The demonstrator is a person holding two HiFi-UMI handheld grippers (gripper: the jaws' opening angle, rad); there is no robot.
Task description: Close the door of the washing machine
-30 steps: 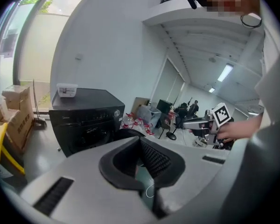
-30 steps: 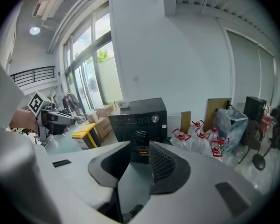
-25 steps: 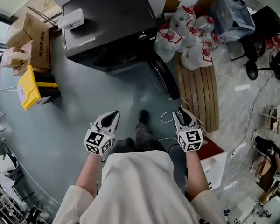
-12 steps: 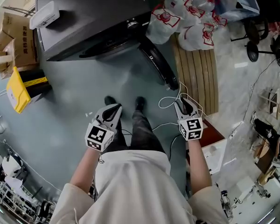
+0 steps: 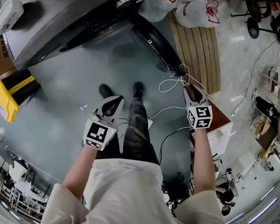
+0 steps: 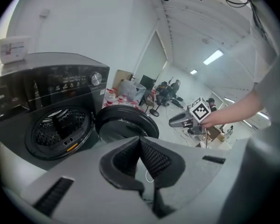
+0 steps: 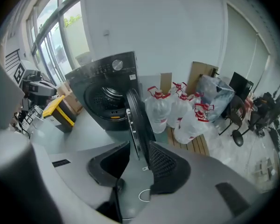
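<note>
The washing machine (image 5: 60, 17) is seen shifted up-left since 1 second ago (door (image 5: 158, 45) still open). The left gripper (image 5: 113, 104) is held closed and empty, the right gripper (image 5: 192, 91) parted and empty.

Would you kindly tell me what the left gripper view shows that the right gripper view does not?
Only the left gripper view shows the right gripper, the ceiling lights and the inner face of the door. Only the right gripper view shows the windows, the yellow box, the pallet and the door edge-on. Both show the washer, its drum and the door standing open.
</note>
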